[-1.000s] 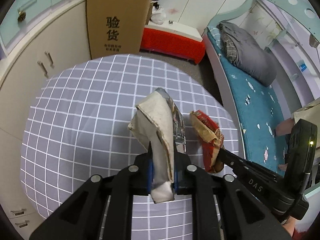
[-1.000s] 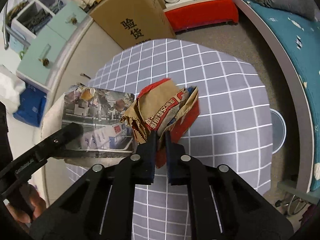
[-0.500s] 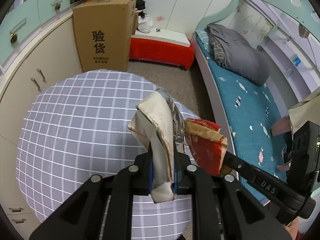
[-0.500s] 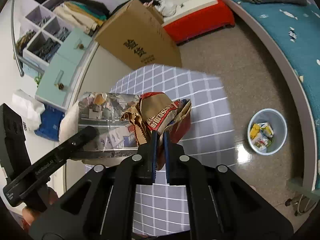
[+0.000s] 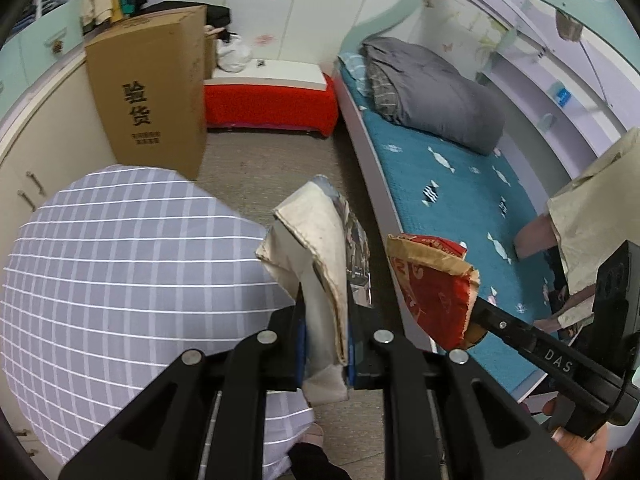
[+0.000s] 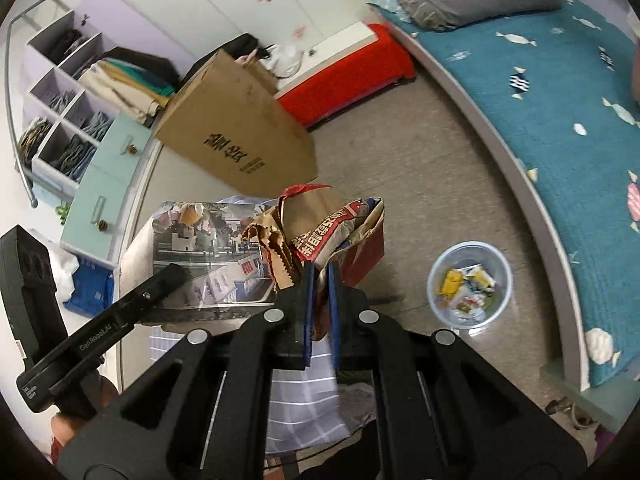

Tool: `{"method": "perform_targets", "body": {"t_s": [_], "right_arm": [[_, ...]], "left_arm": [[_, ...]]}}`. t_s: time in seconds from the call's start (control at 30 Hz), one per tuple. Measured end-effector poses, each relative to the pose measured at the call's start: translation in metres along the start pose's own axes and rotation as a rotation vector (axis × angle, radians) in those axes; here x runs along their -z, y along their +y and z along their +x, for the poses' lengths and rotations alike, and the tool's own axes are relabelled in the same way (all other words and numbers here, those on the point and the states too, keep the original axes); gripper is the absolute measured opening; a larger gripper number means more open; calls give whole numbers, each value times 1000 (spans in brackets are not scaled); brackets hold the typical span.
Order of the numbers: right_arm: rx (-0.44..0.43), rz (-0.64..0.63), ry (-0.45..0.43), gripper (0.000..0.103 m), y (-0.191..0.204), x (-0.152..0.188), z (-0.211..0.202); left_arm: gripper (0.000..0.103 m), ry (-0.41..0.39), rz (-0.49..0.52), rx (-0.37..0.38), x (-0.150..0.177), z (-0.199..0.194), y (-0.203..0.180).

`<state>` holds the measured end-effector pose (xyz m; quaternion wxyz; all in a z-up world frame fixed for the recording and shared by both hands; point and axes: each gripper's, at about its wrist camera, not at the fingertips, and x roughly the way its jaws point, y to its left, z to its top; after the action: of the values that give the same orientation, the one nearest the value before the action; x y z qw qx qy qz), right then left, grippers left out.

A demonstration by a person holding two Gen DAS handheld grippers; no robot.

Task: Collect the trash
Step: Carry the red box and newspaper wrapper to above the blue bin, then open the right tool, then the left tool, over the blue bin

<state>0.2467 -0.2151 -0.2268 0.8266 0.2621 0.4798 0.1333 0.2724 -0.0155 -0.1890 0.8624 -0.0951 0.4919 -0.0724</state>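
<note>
My left gripper (image 5: 324, 316) is shut on a folded printed cardboard sheet (image 5: 316, 248), held in the air beyond the right edge of the checked table (image 5: 120, 264). The sheet's picture side shows in the right wrist view (image 6: 208, 256). My right gripper (image 6: 320, 292) is shut on a crumpled red and brown paper bag (image 6: 328, 228), which also shows in the left wrist view (image 5: 432, 280). A pale blue trash bin (image 6: 469, 285) with wrappers inside stands on the floor, lower right of the bag.
A big brown carton (image 5: 152, 88) stands behind the table beside cupboards. A red and white bench (image 5: 272, 96) is at the back. A bed with a blue cover (image 6: 560, 120) and a grey quilt (image 5: 432, 92) runs along the right.
Both grippers have lifted and swung right, off the table top, with their trash still held. The floor and the trash bin have come into view.
</note>
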Motion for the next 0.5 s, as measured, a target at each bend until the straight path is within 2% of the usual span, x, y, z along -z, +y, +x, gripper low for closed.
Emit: {"method": "perform_targets", "body": {"t_s": [0.17, 0.47, 0.5], "right_arm": [[18, 33, -5, 7, -35, -13, -9], [19, 71, 13, 7, -70, -33, -6], [16, 78, 22, 10, -74, -35, -3]], "left_arm": [[14, 17, 36, 10, -5, 20, -34], [14, 50, 84, -3, -13, 46, -65], [14, 54, 86, -4, -14, 48, -68]]}}
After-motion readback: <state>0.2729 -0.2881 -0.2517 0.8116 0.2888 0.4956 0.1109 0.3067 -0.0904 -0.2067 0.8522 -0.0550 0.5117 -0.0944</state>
